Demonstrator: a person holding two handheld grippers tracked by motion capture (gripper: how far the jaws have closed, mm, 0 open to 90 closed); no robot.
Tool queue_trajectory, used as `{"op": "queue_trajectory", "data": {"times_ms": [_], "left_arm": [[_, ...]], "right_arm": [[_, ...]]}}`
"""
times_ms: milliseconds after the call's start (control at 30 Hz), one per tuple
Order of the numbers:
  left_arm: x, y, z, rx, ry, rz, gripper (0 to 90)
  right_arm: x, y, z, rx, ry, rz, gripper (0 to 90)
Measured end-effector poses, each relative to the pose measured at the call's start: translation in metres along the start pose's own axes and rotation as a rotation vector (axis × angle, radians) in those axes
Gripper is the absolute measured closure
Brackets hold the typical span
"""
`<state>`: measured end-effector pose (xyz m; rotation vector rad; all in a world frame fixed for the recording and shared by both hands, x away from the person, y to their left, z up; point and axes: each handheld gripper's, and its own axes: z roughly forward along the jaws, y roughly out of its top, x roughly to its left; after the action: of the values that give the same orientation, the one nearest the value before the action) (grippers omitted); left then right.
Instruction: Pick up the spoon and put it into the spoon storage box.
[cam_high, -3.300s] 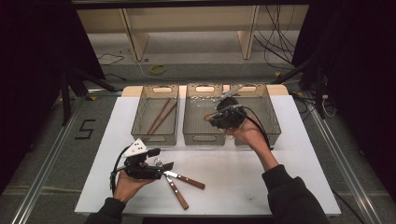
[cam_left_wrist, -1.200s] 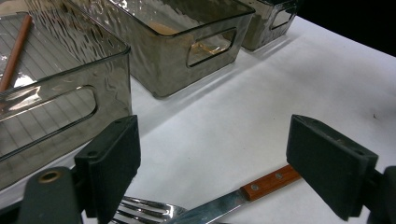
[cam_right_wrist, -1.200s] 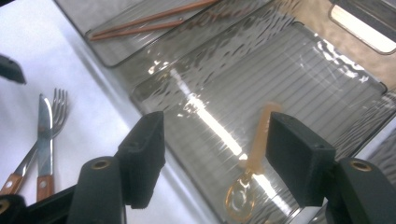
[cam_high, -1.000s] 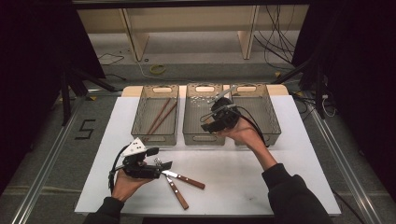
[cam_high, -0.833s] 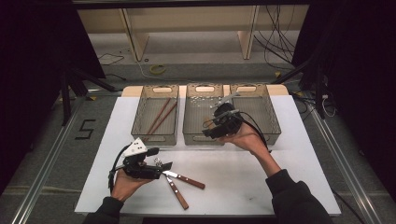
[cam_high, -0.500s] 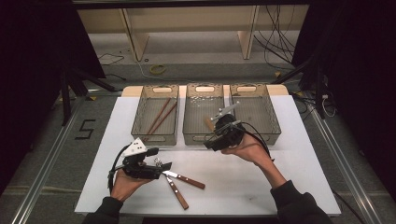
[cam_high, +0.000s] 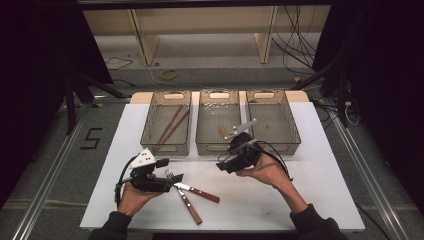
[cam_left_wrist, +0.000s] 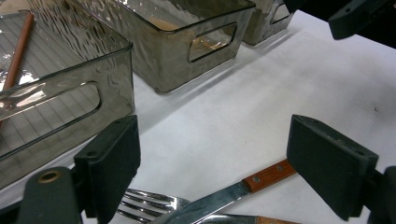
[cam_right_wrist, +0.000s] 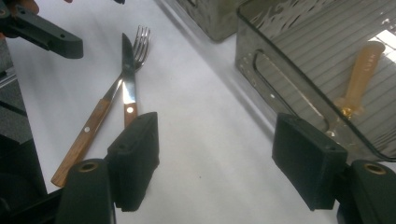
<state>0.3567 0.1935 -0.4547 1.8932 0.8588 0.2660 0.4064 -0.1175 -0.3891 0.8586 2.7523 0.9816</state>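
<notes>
our right gripper (cam_high: 223, 163) hovers just in front of the middle smoky clear plastic bin (cam_high: 218, 145), its black jaws spread wide with nothing between them; they have just been opening. our left gripper (cam_high: 172, 180) rests low on the white table (cam_high: 320, 170), jaws wide apart and not pressing on anything, straddling the steel fork with a wooden handle (cam_left_wrist: 154, 204) and the steel knife with a riveted wooden handle (cam_left_wrist: 224, 196), which cross each other. a pale wooden-handled utensil (cam_right_wrist: 359, 77) lies inside the middle bin.
</notes>
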Motion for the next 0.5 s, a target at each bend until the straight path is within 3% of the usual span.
{"op": "queue_trajectory", "data": {"times_ms": [500], "left_arm": [[0.002, -0.001, -0.002, -0.004, 0.000, -0.006, 16.9]], "right_arm": [[0.019, -0.003, 0.020, 0.052, 0.041, -0.040, 32.5]]}}
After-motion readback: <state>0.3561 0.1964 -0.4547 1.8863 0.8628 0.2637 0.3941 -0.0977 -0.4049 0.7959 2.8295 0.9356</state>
